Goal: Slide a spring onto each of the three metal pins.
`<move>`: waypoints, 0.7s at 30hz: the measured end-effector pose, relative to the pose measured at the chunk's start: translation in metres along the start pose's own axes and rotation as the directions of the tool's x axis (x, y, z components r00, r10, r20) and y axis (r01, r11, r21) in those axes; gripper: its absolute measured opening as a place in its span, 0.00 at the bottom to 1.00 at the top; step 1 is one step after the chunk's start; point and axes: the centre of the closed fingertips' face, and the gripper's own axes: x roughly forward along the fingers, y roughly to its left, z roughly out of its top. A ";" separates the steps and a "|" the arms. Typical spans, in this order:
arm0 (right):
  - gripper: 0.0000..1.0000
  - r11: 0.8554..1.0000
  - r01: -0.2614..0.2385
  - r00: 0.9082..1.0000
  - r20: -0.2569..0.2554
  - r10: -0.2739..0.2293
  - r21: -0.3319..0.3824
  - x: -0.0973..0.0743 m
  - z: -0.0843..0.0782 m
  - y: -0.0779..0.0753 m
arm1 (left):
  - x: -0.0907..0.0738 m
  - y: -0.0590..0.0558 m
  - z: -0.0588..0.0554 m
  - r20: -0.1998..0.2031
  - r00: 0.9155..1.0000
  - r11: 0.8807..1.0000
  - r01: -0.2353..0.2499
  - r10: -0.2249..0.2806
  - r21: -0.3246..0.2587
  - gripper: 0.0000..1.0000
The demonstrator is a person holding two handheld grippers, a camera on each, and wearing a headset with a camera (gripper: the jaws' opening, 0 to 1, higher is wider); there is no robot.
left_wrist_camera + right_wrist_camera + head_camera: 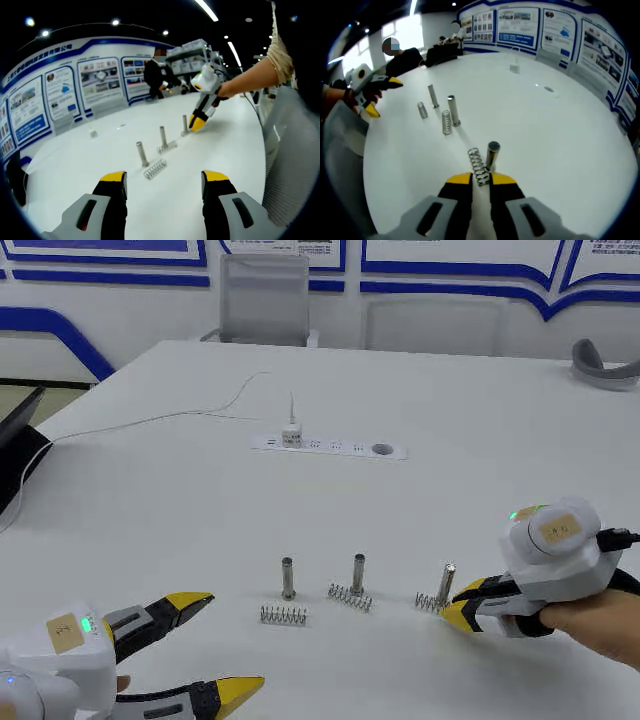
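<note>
Three metal pins stand upright in a row on the white table: left pin, middle pin, right pin. A spring lies at the foot of each: left spring, middle spring, right spring. My right gripper is low on the table beside the right pin, its jaws closed on the near end of the right spring. My left gripper stands open in front of the left spring, holding nothing.
A white power strip with a plugged-in charger and a trailing cable lies across the middle of the table. A grey chair stands behind the far edge. A grey curved object rests far right.
</note>
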 end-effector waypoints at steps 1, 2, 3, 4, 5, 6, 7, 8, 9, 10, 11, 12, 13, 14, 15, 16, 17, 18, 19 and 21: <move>0.14 1.000 -0.002 1.000 -0.003 0.002 -0.002 0.000 -0.001 0.000 | 0.000 0.000 0.000 -0.001 1.000 1.000 0.001 -0.001 0.000 0.61; 0.14 1.000 -0.003 1.000 -0.007 0.003 -0.005 0.001 -0.001 0.000 | 0.000 -0.001 0.000 -0.001 1.000 1.000 0.002 -0.002 0.001 0.61; 0.14 1.000 -0.003 1.000 -0.010 0.003 -0.008 0.001 -0.002 0.000 | 0.001 -0.001 0.000 -0.002 1.000 1.000 0.003 -0.003 0.002 0.61; 0.14 1.000 -0.004 1.000 -0.013 0.004 -0.009 0.001 -0.003 0.001 | 0.001 -0.001 0.000 -0.002 1.000 1.000 0.004 -0.004 0.002 0.61; 0.14 1.000 -0.006 1.000 -0.016 0.006 -0.010 0.002 -0.004 0.001 | 0.001 -0.002 0.001 0.000 1.000 1.000 0.006 -0.006 0.002 0.61; 0.14 1.000 -0.007 1.000 -0.018 0.007 -0.011 0.002 -0.004 0.001 | 0.002 -0.003 0.001 0.000 1.000 1.000 0.008 -0.008 0.002 0.61; 0.14 1.000 -0.009 1.000 -0.022 0.008 -0.013 0.002 -0.005 0.001 | 0.002 -0.003 0.001 0.000 1.000 1.000 0.009 -0.009 0.003 0.61; 0.14 1.000 -0.009 1.000 -0.024 0.009 -0.013 0.003 -0.005 0.001 | 0.002 -0.003 0.001 0.001 1.000 1.000 0.010 -0.010 0.003 0.60; 0.14 1.000 -0.011 1.000 -0.026 0.010 -0.013 0.003 -0.006 0.001 | 0.002 -0.003 0.001 0.001 1.000 1.000 0.011 -0.011 0.002 0.60; 0.14 1.000 -0.013 0.999 -0.029 0.013 -0.012 0.004 -0.006 0.002 | 0.003 -0.004 0.001 0.001 1.000 1.000 0.012 -0.012 0.003 0.60; 0.14 1.000 -0.014 0.999 -0.031 0.013 -0.014 0.004 -0.007 0.002 | 0.003 -0.004 0.001 0.000 1.000 1.000 0.013 -0.013 0.003 0.60; 0.13 1.000 -0.015 0.999 -0.033 0.015 -0.014 0.004 -0.007 0.002 | 0.004 -0.004 0.001 0.000 1.000 1.000 0.015 -0.015 0.003 0.60; 0.13 1.000 -0.016 0.999 -0.034 0.015 -0.012 0.004 -0.007 0.002 | 0.004 -0.005 0.001 0.001 1.000 1.000 0.017 -0.017 0.003 0.60; 0.13 1.000 -0.016 0.999 -0.035 0.016 -0.013 0.004 -0.007 0.002 | 0.004 -0.005 0.001 0.001 1.000 1.000 0.018 -0.018 0.003 0.60; 0.12 1.000 -0.017 0.999 -0.037 0.016 -0.014 0.004 -0.007 0.002 | 0.004 -0.006 0.001 0.001 1.000 1.000 0.021 -0.021 0.004 0.60; 0.12 1.000 -0.017 0.999 -0.038 0.017 -0.014 0.004 -0.007 0.002 | 0.005 -0.006 0.002 0.001 1.000 1.000 0.023 -0.023 0.005 0.60; 0.12 1.000 -0.018 0.999 -0.040 0.017 -0.015 0.004 -0.007 0.002 | 0.005 -0.007 0.002 0.000 1.000 1.000 0.026 -0.026 0.007 0.60; 0.12 1.000 -0.018 0.999 -0.042 0.017 -0.018 0.004 -0.007 0.002 | 0.005 -0.008 0.002 0.000 1.000 1.000 0.028 -0.028 0.007 0.60; 0.12 1.000 -0.019 0.999 -0.046 0.018 -0.020 0.004 -0.007 0.002 | 0.005 -0.008 0.002 0.000 1.000 1.000 0.030 -0.030 0.009 0.60; 0.12 1.000 -0.021 0.998 -0.053 0.020 -0.019 0.004 -0.007 0.003 | 0.005 -0.009 0.002 -0.002 0.999 0.999 0.037 -0.037 0.013 0.59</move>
